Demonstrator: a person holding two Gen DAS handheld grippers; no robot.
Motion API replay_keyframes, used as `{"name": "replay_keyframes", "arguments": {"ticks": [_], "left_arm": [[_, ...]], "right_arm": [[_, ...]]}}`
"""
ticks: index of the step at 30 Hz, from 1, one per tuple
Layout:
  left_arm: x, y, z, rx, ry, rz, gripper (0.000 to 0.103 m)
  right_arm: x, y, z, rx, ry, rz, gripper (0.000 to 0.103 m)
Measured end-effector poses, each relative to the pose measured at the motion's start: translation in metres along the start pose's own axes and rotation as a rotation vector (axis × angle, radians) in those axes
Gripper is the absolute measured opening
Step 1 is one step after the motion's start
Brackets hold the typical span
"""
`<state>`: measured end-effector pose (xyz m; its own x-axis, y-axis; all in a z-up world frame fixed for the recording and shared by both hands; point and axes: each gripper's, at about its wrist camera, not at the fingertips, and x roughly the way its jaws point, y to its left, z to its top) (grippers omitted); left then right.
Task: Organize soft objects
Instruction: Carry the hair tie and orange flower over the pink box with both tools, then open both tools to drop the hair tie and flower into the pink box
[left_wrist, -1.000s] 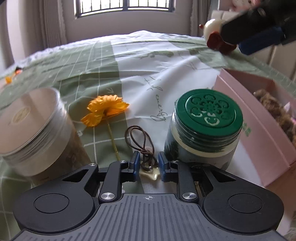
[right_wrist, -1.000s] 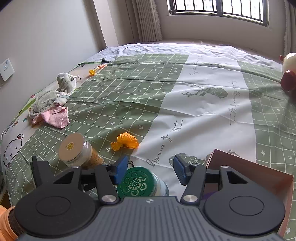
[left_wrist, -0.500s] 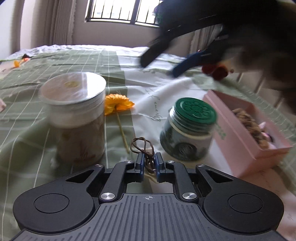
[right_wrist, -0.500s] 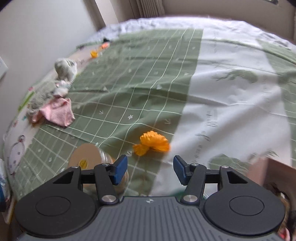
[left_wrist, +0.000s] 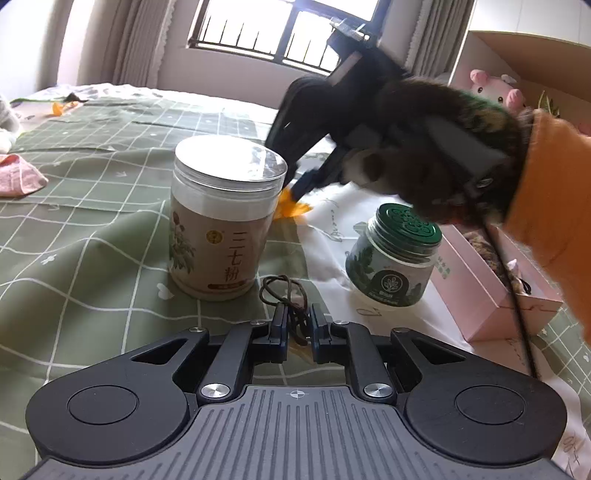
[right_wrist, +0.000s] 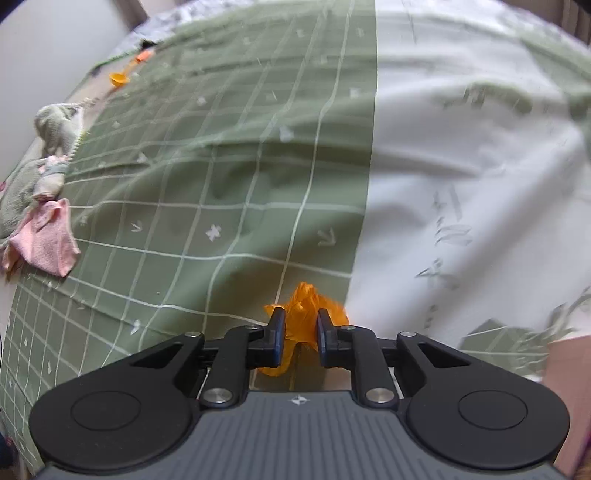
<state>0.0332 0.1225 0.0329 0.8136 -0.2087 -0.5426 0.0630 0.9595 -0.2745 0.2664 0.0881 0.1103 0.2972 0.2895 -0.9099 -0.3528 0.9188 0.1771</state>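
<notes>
On the green-and-white bedspread (right_wrist: 221, 184), my left gripper (left_wrist: 295, 326) is shut on a brown hair tie (left_wrist: 281, 291), whose loops stick out past the fingertips. It sits just in front of a clear-lidded jar (left_wrist: 221, 221) and a green-lidded jar (left_wrist: 395, 258). My right gripper (right_wrist: 300, 326) points steeply down and its jaws are closing on an orange fabric flower (right_wrist: 304, 299), which is bunched between the pads. In the left wrist view that right gripper (left_wrist: 301, 186) reaches in from the right, behind the clear-lidded jar, onto the flower (left_wrist: 293, 207).
An open pink box (left_wrist: 498, 291) with brown fluffy things inside stands right of the green-lidded jar. A pink cloth (right_wrist: 44, 240) and a grey plush toy (right_wrist: 55, 129) lie at the bed's left edge. A furry cuff and orange sleeve (left_wrist: 554, 184) cross the upper right.
My right gripper came down over the orange flower and its jaws drew in around it. My left gripper tightened on the hair tie and shifted, with the jars now further ahead.
</notes>
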Motion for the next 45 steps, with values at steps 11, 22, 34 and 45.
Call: {"name": "replay_keyframes", "arguments": {"ticks": [11, 22, 34, 45], "left_arm": [[-0.02, -0.031, 0.041, 0.054, -0.085, 0.048, 0.014], [-0.029, -0.131, 0.147, 0.227, -0.298, -0.045, 0.014], [0.098, -0.202, 0.077, 0.135, 0.044, -0.398, 0.018], [0.149, -0.226, 0.036, 0.404, 0.184, -0.171, 0.017]], "right_arm": [[-0.164, -0.01, -0.025, -0.053, -0.223, 0.039, 0.016], [-0.322, -0.11, -0.079, 0.014, -0.504, 0.018, 0.017], [-0.208, -0.224, -0.136, 0.085, -0.44, -0.177, 0.017], [-0.151, -0.258, -0.168, 0.184, -0.341, -0.092, 0.022]]}}
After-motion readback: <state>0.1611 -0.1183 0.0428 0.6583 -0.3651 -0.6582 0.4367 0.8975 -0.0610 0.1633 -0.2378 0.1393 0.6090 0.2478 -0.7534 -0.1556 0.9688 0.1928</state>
